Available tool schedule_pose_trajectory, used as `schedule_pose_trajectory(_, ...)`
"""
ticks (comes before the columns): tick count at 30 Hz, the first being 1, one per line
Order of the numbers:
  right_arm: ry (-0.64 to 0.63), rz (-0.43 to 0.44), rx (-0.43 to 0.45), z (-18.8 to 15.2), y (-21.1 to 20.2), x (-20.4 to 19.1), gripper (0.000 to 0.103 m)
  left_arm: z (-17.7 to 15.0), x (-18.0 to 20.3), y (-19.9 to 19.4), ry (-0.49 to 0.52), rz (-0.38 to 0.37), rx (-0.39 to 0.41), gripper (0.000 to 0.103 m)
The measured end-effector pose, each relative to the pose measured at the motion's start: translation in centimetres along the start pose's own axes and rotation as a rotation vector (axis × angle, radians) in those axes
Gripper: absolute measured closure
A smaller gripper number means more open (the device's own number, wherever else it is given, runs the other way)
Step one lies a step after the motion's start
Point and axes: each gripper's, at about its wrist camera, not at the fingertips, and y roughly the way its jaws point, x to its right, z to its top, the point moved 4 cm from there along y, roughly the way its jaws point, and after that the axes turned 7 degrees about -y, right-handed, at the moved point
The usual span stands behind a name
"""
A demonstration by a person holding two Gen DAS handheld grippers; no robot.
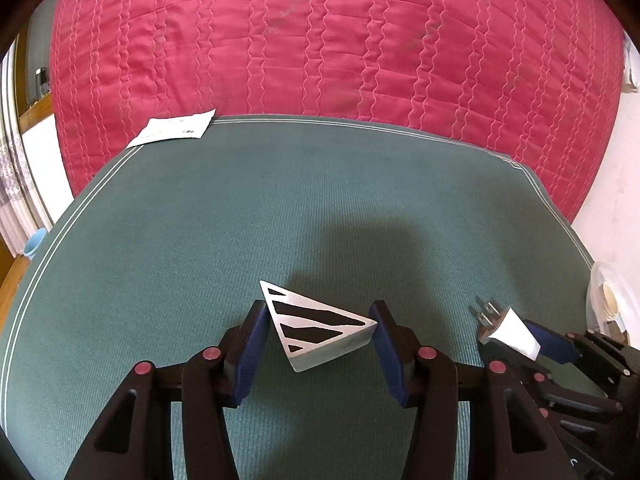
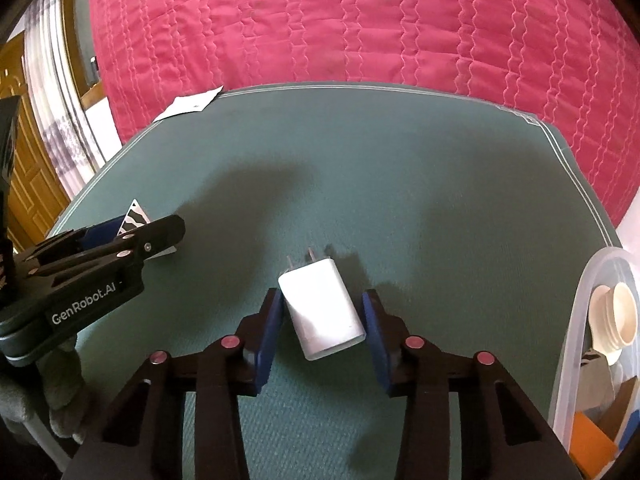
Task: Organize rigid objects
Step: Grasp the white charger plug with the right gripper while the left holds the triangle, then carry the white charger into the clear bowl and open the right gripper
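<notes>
A triangular block with black zebra stripes (image 1: 316, 326) sits between the blue pads of my left gripper (image 1: 318, 344). Both pads touch its sides and it looks held. A white two-prong charger plug (image 2: 322, 312) sits between the pads of my right gripper (image 2: 322, 324), gripped at both sides just over the green mat (image 2: 400, 184). The plug and right gripper also show at the right of the left wrist view (image 1: 508, 328). The striped block peeks out behind the left gripper in the right wrist view (image 2: 134, 216).
A clear plastic bin (image 2: 576, 320) stands off the mat's right edge, holding a white threaded cap (image 2: 618, 316) and orange and blue pieces. A white paper slip (image 1: 172, 130) lies at the mat's far left corner. A pink quilt (image 1: 340, 40) lies beyond the mat.
</notes>
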Motion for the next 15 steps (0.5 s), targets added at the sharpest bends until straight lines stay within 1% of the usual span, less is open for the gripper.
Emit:
schedule_pose_trajectory(10, 0.025, 0.012, 0.013, -0.9, -0.9, -0.2, 0.069, -0.2, 0.2, -0.2, 0.007, -0.002, 0.008, 0.049)
schedule_pose_trajectory(15, 0.049, 0.027, 0.025, -1.7, -1.9, -0.3, 0.070, -0.3, 0.5, -0.6, 0.021, -0.002, 0.020, 0.049)
